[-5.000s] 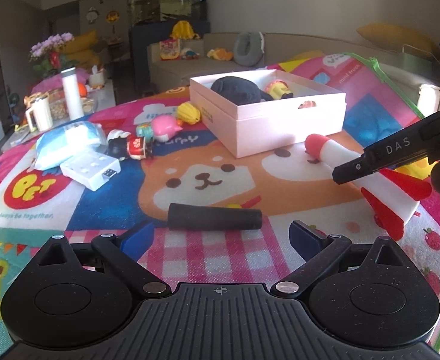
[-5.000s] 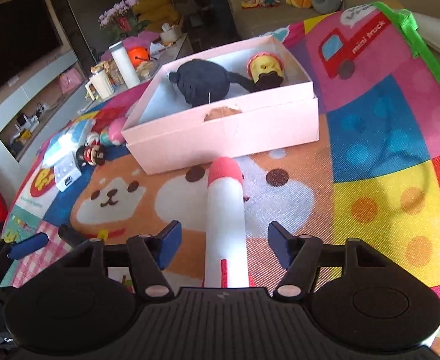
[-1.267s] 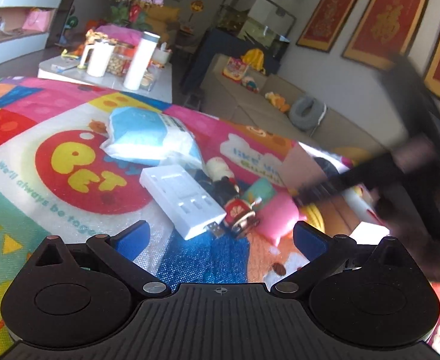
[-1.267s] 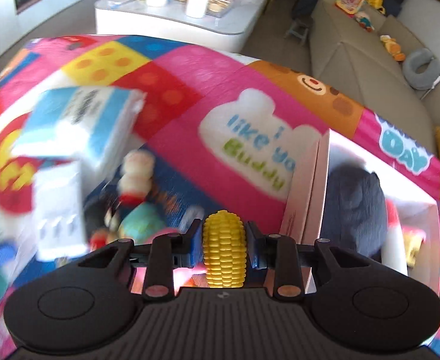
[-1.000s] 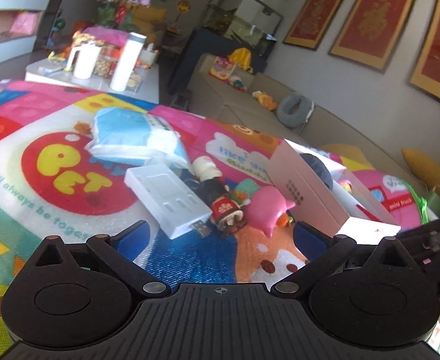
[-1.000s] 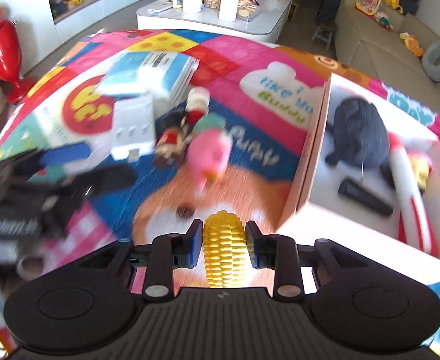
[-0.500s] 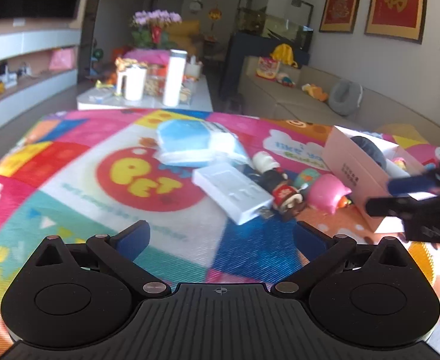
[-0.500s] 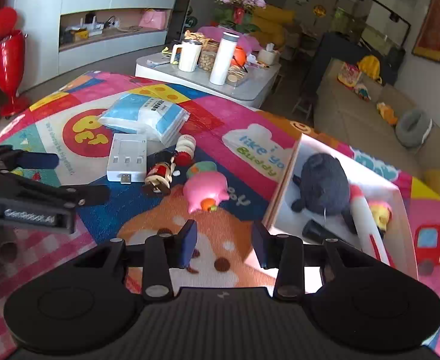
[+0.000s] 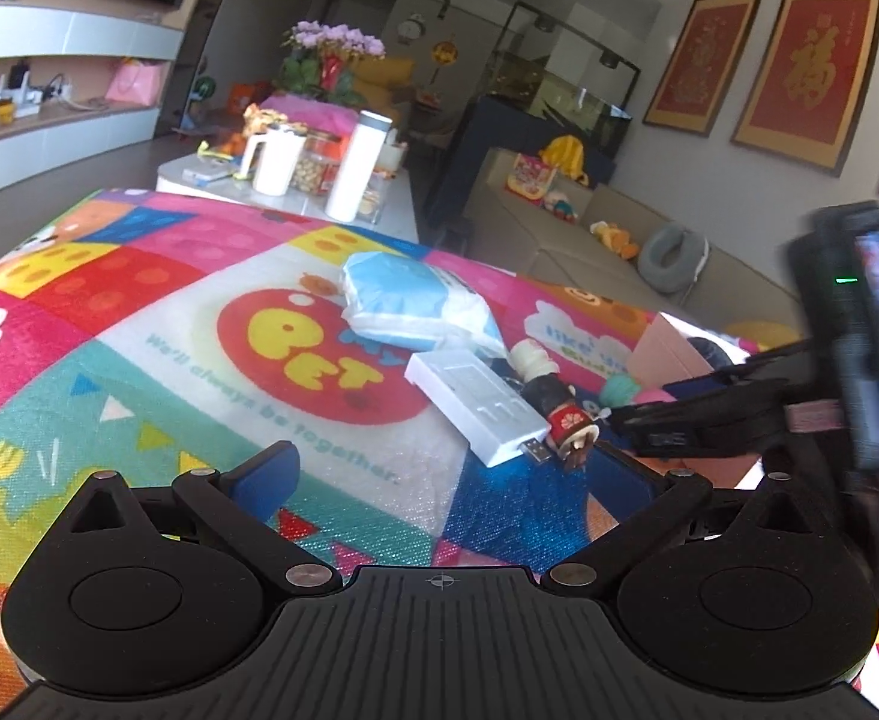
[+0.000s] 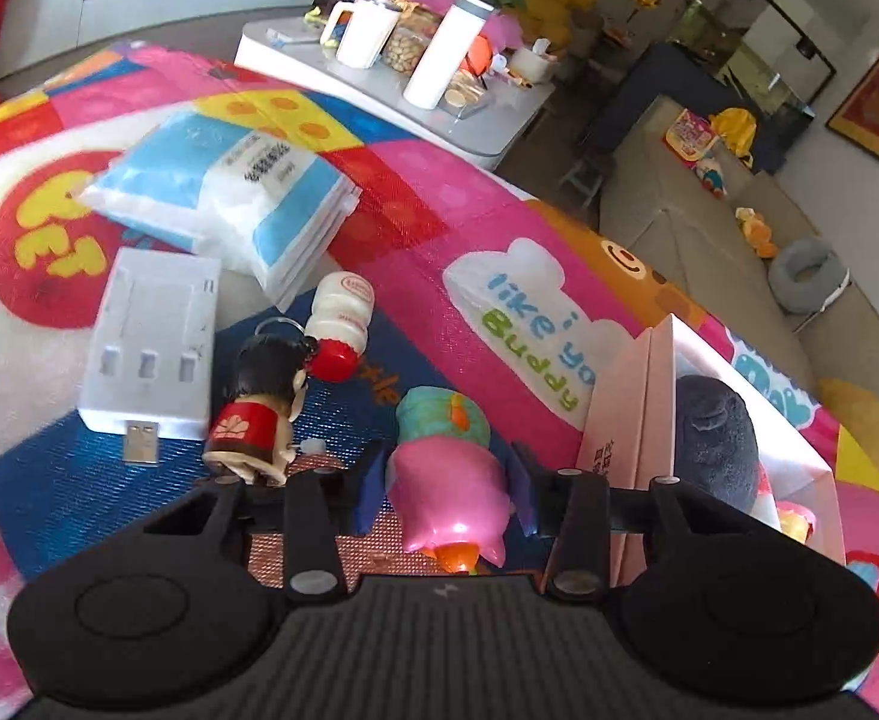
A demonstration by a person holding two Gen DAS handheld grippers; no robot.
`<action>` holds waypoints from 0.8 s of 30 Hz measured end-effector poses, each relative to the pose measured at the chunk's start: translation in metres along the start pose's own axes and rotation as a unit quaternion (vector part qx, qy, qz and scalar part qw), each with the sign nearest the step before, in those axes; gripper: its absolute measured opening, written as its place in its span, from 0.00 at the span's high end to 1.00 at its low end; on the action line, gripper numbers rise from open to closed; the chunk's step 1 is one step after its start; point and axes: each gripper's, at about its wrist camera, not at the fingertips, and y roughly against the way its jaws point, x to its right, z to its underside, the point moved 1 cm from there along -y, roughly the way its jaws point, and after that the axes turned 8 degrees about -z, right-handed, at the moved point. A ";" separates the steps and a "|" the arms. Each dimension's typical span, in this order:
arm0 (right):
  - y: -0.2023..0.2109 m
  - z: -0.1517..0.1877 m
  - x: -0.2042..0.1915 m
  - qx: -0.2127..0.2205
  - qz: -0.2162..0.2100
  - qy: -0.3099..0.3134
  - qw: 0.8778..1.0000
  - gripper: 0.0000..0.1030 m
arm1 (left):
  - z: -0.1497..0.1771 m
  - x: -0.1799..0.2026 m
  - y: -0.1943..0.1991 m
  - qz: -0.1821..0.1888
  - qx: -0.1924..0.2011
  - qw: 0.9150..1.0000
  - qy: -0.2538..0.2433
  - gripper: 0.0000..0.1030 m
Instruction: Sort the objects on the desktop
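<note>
My right gripper (image 10: 446, 483) points down over a pink pig toy (image 10: 448, 498) that lies on the colourful play mat (image 10: 487, 228). Its blue pads stand close on either side of the pig, and I see no squeeze. A teal toy (image 10: 442, 414) lies just beyond the pig. To the left are a doll figurine (image 10: 253, 414), a small red-capped white bottle (image 10: 340, 324), a white USB charger (image 10: 154, 342) and a blue tissue pack (image 10: 217, 186). The pink box (image 10: 637, 420) on the right holds a dark plush (image 10: 715, 444). My left gripper (image 9: 439, 480) hovers open and empty in front of the charger (image 9: 475, 402).
Past the mat's far edge stands a low white table (image 10: 499, 120) with a mug, a flask and jars. A beige sofa (image 9: 595, 252) with cushions runs behind the box. In the left wrist view the right gripper's body fills the right side.
The yellow corn that my right gripper held a second ago is gone from its jaws. They opened, and the gripper came down over the pink pig. The left gripper shifted sideways.
</note>
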 end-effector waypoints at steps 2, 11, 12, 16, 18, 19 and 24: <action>0.028 0.007 0.002 0.018 -0.032 -0.024 0.999 0.60 | -0.001 -0.001 0.000 -0.002 0.000 1.000 0.007 0.00; 0.085 0.088 0.016 -0.017 -0.335 -0.263 0.904 0.60 | -0.001 0.007 0.000 -0.041 0.002 0.999 -0.013 0.00; 0.082 0.098 0.016 -0.021 -0.353 -0.284 0.891 0.60 | -0.001 0.009 0.001 -0.048 -0.002 0.999 -0.019 0.00; 0.082 0.132 0.018 -0.015 -0.362 -0.328 0.872 0.59 | 0.001 0.019 0.009 -0.049 -0.023 0.998 -0.030 0.00; 0.091 0.145 0.025 0.003 -0.341 -0.330 0.880 0.59 | 0.004 0.028 0.015 -0.047 -0.026 0.997 -0.046 0.00; 0.094 0.149 0.028 0.010 -0.326 -0.329 0.886 0.58 | 0.006 0.033 0.018 -0.047 -0.027 0.997 -0.056 0.00; 0.110 0.177 0.055 0.038 -0.276 -0.338 0.899 0.46 | 0.020 0.060 0.030 -0.030 -0.041 0.993 -0.104 0.00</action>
